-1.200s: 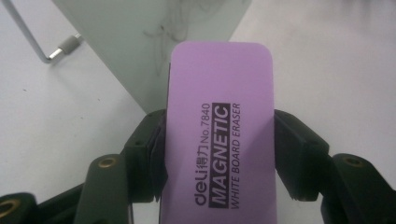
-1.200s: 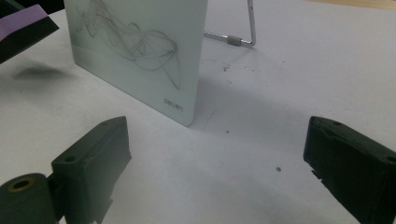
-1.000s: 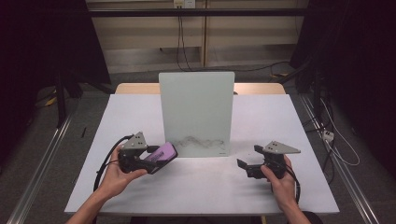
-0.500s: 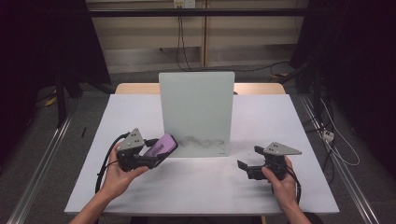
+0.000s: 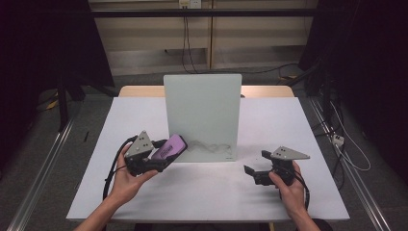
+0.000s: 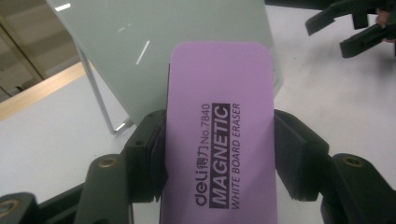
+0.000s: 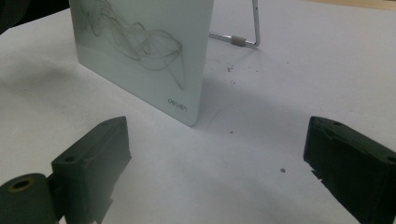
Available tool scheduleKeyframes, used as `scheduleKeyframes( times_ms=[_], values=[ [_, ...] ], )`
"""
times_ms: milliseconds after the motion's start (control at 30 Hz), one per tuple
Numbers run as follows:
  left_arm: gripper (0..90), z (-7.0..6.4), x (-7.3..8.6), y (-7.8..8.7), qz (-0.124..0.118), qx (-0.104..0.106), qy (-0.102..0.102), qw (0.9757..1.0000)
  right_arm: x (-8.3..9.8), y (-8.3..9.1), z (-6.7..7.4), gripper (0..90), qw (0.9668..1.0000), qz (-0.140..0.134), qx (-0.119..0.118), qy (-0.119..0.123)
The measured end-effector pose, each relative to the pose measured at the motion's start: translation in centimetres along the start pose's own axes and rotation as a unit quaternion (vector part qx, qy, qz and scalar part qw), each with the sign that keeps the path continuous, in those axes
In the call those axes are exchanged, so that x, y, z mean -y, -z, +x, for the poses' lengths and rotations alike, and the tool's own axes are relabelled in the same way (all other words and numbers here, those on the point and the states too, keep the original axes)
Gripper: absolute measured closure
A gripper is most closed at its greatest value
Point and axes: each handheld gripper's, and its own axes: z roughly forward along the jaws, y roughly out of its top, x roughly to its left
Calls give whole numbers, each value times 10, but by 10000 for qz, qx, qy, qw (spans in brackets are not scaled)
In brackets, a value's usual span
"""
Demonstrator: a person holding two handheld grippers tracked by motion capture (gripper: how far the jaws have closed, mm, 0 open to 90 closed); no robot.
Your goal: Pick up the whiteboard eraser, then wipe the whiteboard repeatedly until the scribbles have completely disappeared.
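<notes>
My left gripper (image 5: 161,161) clamping a purple magnetic eraser (image 6: 222,135) just before the upright whiteboard (image 5: 202,115), scribbles (image 7: 140,44) low on its face, my right gripper (image 7: 219,163) with fingers spread, empty, over the white counter (image 5: 192,192), well apart

A white tabletop (image 5: 144,120) with a strip of bare wood along its far edge sits on a grey floor (image 5: 43,139). Near its middle, a pale glass whiteboard (image 5: 202,110) stands upright, its bottom edge resting on the surface. A thin metal stand (image 7: 243,32) props it from behind. Grey scribbles (image 7: 140,42) mark its lower part. Small dark specks (image 7: 282,170) dot the surface near the board's base.
</notes>
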Motion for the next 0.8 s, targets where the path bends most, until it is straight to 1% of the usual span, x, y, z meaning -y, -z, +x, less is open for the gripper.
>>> scheduleKeyframes(
  times_ms=[67, 133, 200, 267, 300, 333, 367, 433, 467, 500, 567, 600, 633, 667, 700, 800],
  values=[
    [409, 0, -1, -4, -36, -7, 64, 10000, 0, 0, 0, 71, 10000, -5, 0, 6],
    [409, 0, -2, -6, -14, -18, 47, 10000, 0, 0, 0, 71, 10000, -1, -4, 6],
    [409, 1, -4, -10, 70, -27, -26, 10000, 0, 0, 0, 71, 10000, 1, -3, 8],
    [409, 0, -10, -15, 0, -40, -47, 10000, 0, 0, 0, 71, 10000, -11, -6, 1],
    [409, 0, -12, -16, 65, -59, -146, 9999, 0, 0, 0, 71, 10000, 7, -4, 3],
    [409, 0, -12, -16, 65, -59, -146, 9999, 0, 0, 0, 71, 10000, 7, -4, 3],
    [409, 0, -14, -18, 75, -20, -232, 9997, 0, 0, 0, 71, 10000, -11, -9, 17],
    [409, -1, -18, -24, 104, 47, -290, 9995, -1, -1, 0, 71, 10000, -15, 11, 10],
    [409, -1, -18, -24, 104, 47, -290, 9995, -1, -1, 0, 71, 10000, -15, 11, 10],
    [410, -2, -20, -27, 129, 72, -355, 9993, -1, -1, -1, 71, 10000, -42, 29, -27],
    [410, -2, -21, -29, 161, 93, -372, 9991, -1, -3, -1, 71, 10000, -29, 25, -43],
    [410, -2, -21, -29, 177, 66, -396, 9990, -1, -3, -2, 71, 10000, -15, 31, -49],
    [410, -2, -22, -29, 155, 82, -358, 9992, -1, -3, -2, 71, 10000, -21, 33, -52],
    [409, -2, -22, -30, 122, 83, -365, 9992, -1, -3, -1, 71, 10000, -14, 37, -48],
    [409, -2, -23, -30, 141, 76, -376, 9992, -1, -3, -1, 71, 10000, -6, 30, -46],
    [410, -2, -26, -32, 159, 54, -414, 9990, -1, -2, 0, 71, 10000, -7, -10, 3]
  ],
)
